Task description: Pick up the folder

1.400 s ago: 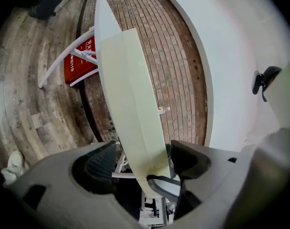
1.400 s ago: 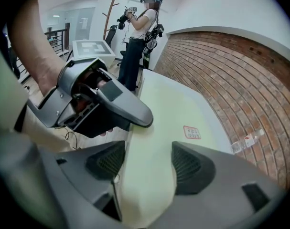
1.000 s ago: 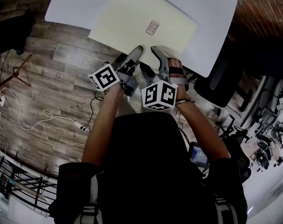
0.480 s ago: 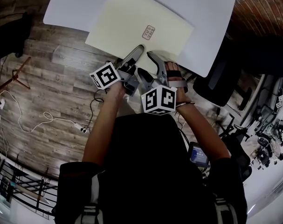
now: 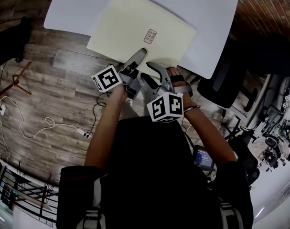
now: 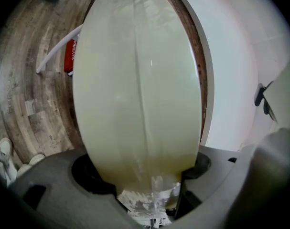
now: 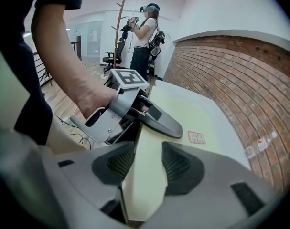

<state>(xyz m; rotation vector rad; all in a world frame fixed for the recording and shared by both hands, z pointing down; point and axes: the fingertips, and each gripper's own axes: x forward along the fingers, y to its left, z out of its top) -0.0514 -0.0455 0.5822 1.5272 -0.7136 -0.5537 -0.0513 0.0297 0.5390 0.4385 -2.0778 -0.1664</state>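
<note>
A cream folder (image 5: 140, 25) with a small red stamp lies on the white table (image 5: 211, 13), its near edge over the table's front. My left gripper (image 5: 137, 57) is shut on that near edge, and the folder (image 6: 135, 80) fills the left gripper view from the jaws outward. My right gripper (image 5: 147, 70) sits just to the right of it at the same edge. Its jaws are closing, and a strip of the folder (image 7: 149, 147) stands between them; I see no pad pressing on it. The left gripper's finger (image 7: 159, 120) lies on top of the folder ahead.
A black office chair (image 5: 226, 80) stands at the table's right corner, below a brick wall (image 5: 269, 4). Cables (image 5: 35, 123) trail over the wood floor on the left. In the right gripper view a person (image 7: 142, 37) stands far off beside a coat rack (image 7: 120, 27).
The right gripper's jaws have narrowed around the folder's near edge, and that hand has shifted slightly. The left gripper keeps its hold in the same place.
</note>
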